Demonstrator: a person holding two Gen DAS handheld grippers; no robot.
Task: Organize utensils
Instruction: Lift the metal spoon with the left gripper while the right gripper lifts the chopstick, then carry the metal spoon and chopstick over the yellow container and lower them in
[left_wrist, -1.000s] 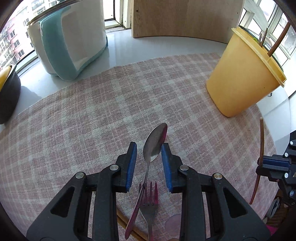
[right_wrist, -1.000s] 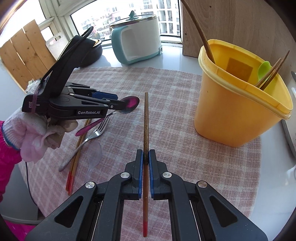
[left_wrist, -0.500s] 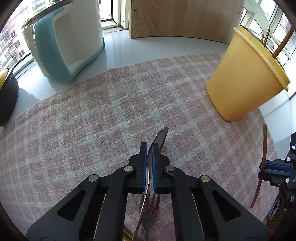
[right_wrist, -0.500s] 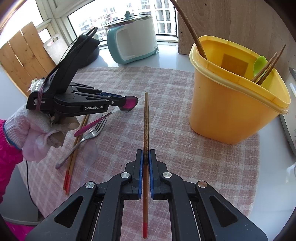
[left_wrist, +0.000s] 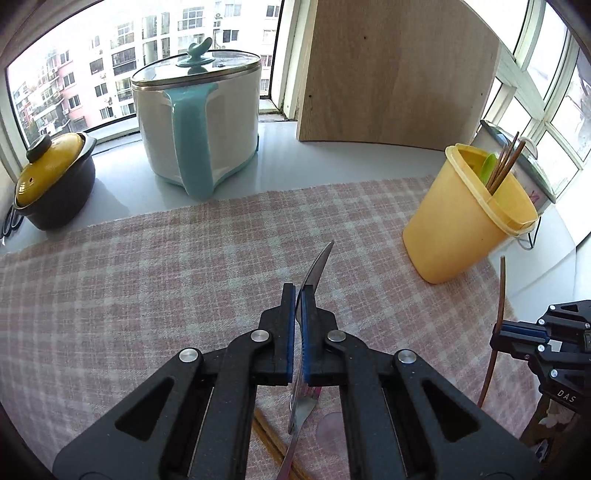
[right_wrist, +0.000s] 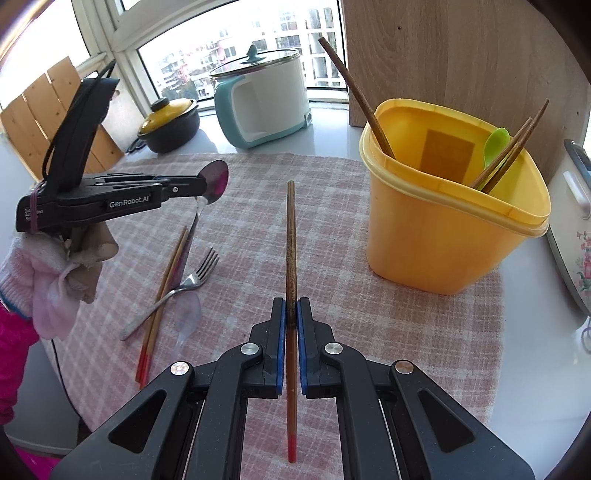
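Observation:
My left gripper (left_wrist: 297, 291) is shut on a metal spoon (left_wrist: 317, 266) with a pink handle, held above the checked cloth; its bowl shows edge-on past the pads. The right wrist view has that left gripper (right_wrist: 199, 186) at left with the spoon (right_wrist: 214, 181) hanging from it. My right gripper (right_wrist: 291, 306) is shut on a brown chopstick (right_wrist: 290, 236) with a red end, pointing toward the cloth's middle. A yellow bin (right_wrist: 443, 229) at right holds several chopsticks and a green spoon. A fork (right_wrist: 184, 286), a chopstick pair (right_wrist: 162, 295) and a clear plastic spoon (right_wrist: 188, 314) lie on the cloth.
A white and teal cooker (left_wrist: 199, 122) and a black pot with a yellow lid (left_wrist: 55, 184) stand behind the pink checked cloth (left_wrist: 147, 266). A wooden board (left_wrist: 395, 70) leans at the back. A flower-patterned appliance (right_wrist: 576, 240) sits right of the bin. A gloved hand (right_wrist: 62, 273) holds the left gripper.
The left gripper's jaws closed on the spoon and lifted it off the cloth, away from the fork; the spoon now shows edge-on. The right gripper with its chopstick stayed put.

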